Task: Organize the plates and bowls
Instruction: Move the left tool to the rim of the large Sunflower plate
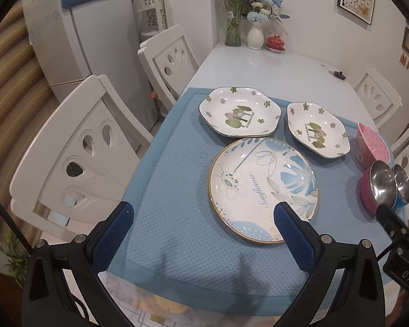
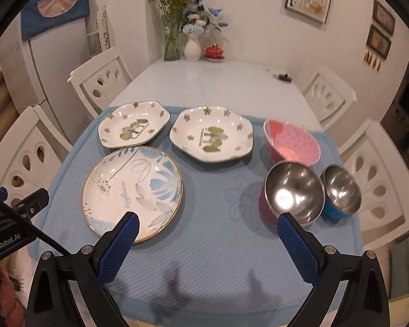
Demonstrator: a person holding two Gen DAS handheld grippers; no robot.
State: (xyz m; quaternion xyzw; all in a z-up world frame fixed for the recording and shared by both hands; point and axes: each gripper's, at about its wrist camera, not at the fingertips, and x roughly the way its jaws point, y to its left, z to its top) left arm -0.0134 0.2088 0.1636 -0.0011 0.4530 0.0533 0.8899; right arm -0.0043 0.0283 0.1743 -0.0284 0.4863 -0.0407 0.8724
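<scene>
The round plate (image 1: pixel 263 189) with the blue flower print is lying flat on the blue mat (image 1: pixel 177 190), sitting at about five o'clock of the left hexagonal plate (image 1: pixel 240 111) and about eight o'clock of the right hexagonal plate (image 1: pixel 317 130), its far rim just beside both. The left claw (image 1: pixel 204 219) is hovering wide open and empty above the mat's near edge, one blue finger overlapping the round plate's near rim in the left wrist view. Judging from this layout, the step in hand is likely the first pick-up for stacking; doing it well would mean pinching a plate by its raised rim rather than its flat face, lifting level, and setting like on like, the two matching hexagonal plates together. The right claw (image 2: pixel 207 222) is likewise hanging open, gripping nothing, with the bowls at its one to two o'clock. Every container is looking empty: the pink dotted bowl (image 2: pixel 293 143) is tilting on its side, the steel-lined pink bowl (image 2: pixel 293 192) and the steel-lined blue bowl (image 2: pixel 340 189) are standing side by side, rims touching or nearly so. Glazed ware may slip between the fingers. Farther out, the white surface (image 2: pixel 218 81) is carrying vases (image 2: pixel 192 47) at its far end.
</scene>
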